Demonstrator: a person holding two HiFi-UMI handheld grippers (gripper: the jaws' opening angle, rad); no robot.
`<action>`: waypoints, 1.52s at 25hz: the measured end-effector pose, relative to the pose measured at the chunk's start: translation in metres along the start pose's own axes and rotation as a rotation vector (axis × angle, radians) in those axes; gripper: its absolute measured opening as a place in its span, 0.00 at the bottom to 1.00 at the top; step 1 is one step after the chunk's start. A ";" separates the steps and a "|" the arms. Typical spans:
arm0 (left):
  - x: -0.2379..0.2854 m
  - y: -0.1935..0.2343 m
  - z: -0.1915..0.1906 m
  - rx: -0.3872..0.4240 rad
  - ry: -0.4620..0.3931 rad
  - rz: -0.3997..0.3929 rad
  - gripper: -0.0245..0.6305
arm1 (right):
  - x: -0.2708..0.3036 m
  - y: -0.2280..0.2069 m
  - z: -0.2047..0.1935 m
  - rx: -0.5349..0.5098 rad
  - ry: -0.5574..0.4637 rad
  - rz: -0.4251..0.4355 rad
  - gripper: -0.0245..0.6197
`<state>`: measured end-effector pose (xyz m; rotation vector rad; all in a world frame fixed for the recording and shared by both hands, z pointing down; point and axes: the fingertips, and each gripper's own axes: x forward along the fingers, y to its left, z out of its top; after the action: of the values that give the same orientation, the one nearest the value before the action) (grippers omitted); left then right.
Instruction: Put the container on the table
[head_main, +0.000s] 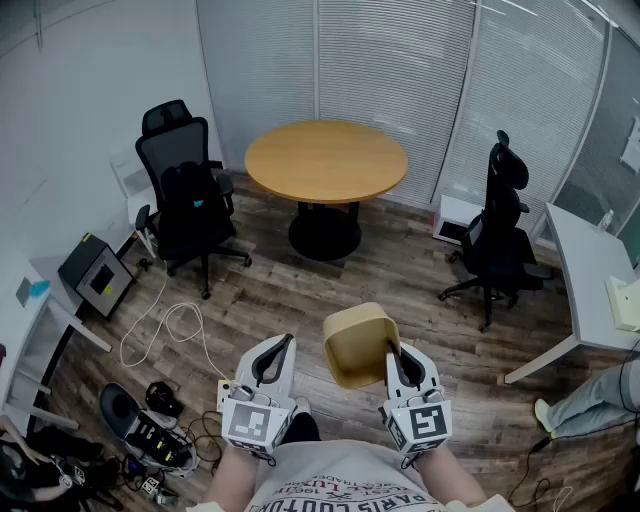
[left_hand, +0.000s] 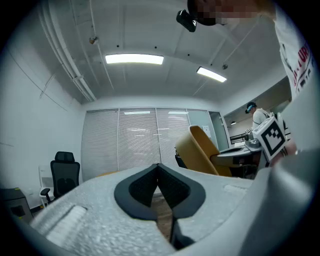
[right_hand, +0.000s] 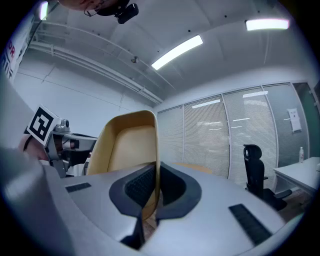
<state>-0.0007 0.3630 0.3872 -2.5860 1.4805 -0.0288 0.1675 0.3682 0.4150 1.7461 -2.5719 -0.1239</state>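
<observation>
The counter (head_main: 325, 160) stood ahead, between the left chair (head_main: 185, 195) and the right chair (head_main: 500, 225). The container (head_main: 358, 343) hung nearer, between the left tool (head_main: 284, 342) and the right tool (head_main: 395, 352).

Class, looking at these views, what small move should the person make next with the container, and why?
Probably carry it forward toward the round table: the right tongs are shut on the wall of the tan container, which hangs over the floor, well short of the tabletop.

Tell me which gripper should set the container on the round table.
Right. The right gripper is clamped on the wall of the tan container, holding it up with the round table straight ahead. The left gripper is shut and empty, beside the container.
</observation>
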 end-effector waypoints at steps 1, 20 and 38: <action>-0.001 0.001 0.001 0.002 -0.001 -0.001 0.05 | 0.001 0.001 0.000 -0.002 0.000 0.001 0.05; 0.016 0.022 -0.011 -0.008 0.046 0.005 0.05 | 0.027 -0.006 -0.019 0.051 0.045 0.018 0.06; 0.165 0.207 -0.047 -0.049 0.048 -0.106 0.05 | 0.248 -0.015 -0.025 0.065 0.115 -0.136 0.06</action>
<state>-0.0981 0.1130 0.3924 -2.7189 1.3739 -0.0691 0.0917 0.1312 0.4343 1.8897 -2.4029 0.0560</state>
